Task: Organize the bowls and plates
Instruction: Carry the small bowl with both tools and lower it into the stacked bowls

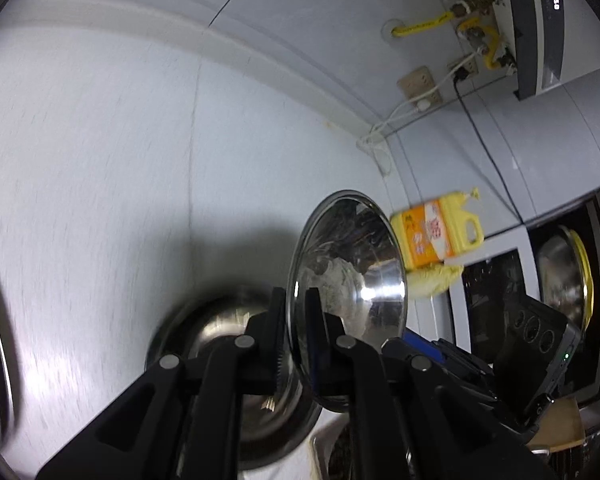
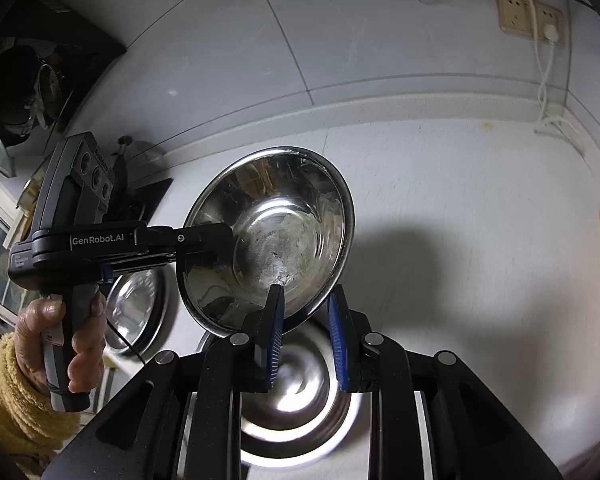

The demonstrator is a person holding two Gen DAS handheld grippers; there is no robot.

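My left gripper [image 1: 298, 320] is shut on the rim of a small steel bowl [image 1: 352, 272] and holds it tilted above the white counter; it also shows in the right wrist view [image 2: 276, 236], held by the left gripper [image 2: 220, 246] at its left rim. My right gripper [image 2: 306, 320] is open, its blue pads either side of the bowl's lower rim without clamping it. A larger steel bowl [image 2: 296, 392] sits on the counter below, and shows in the left wrist view [image 1: 236, 332]. Another steel bowl [image 2: 134, 308] lies to the left.
A yellow detergent bottle [image 1: 436, 232] stands on a yellow cloth [image 1: 432, 280] near the wall. A dark stove with a pan [image 1: 564, 276] is at the right. Wall sockets [image 2: 528, 16] with cables and a water heater [image 1: 532, 32] are above the counter.
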